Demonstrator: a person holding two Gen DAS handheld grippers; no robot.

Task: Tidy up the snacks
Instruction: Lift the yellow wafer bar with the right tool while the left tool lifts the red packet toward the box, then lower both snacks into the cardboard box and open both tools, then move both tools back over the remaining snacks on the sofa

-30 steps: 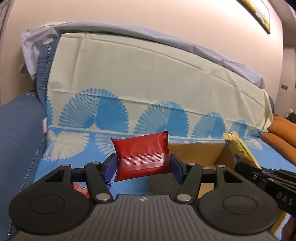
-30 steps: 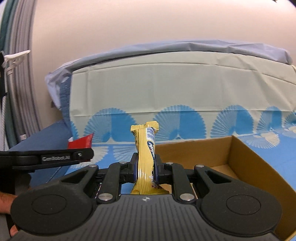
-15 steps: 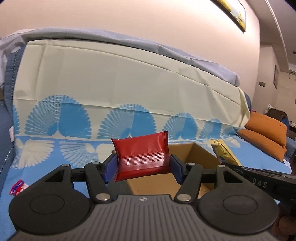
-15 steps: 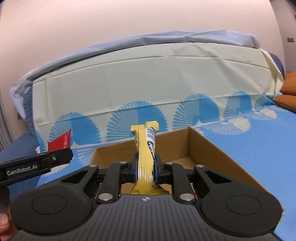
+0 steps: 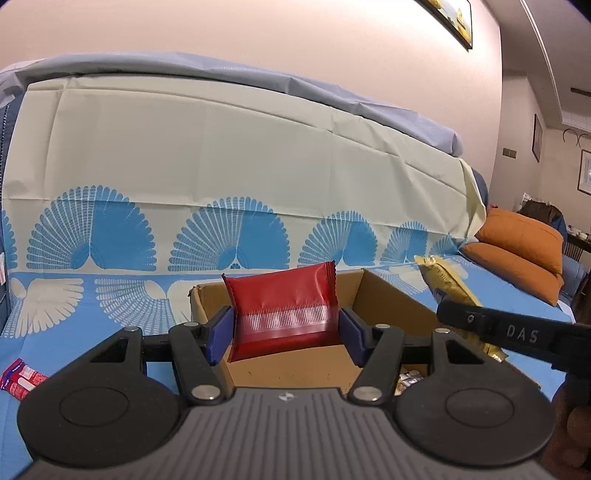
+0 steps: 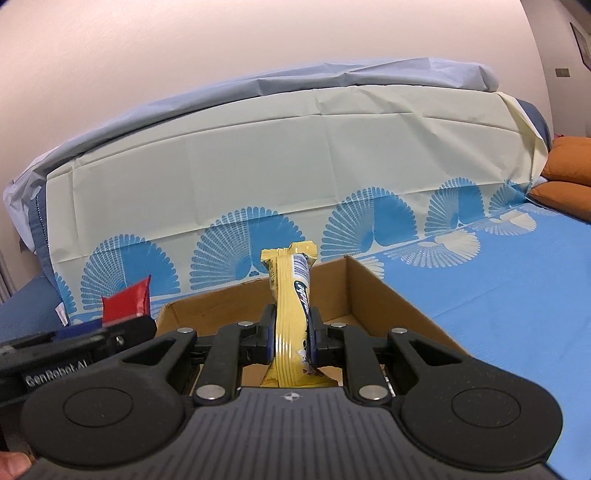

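- Red snack packet point(image 5: 282, 310): my left gripper point(image 5: 283, 330) pinches it upright between its fingers, over the cardboard box point(image 5: 388, 299).
- Yellow snack bar point(image 6: 291, 317): my right gripper point(image 6: 291, 341) clamps it upright over the same box on the blue sheet point(image 6: 517, 280).

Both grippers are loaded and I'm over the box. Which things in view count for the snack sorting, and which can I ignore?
Part of the job:
- red packet, clamped in the left gripper
- yellow bar, clamped in the right gripper
- cardboard box, open, just ahead
- small red snack pack, lying on the blue cover

Just lying about:
- orange cushions
- patterned cloth
- framed picture
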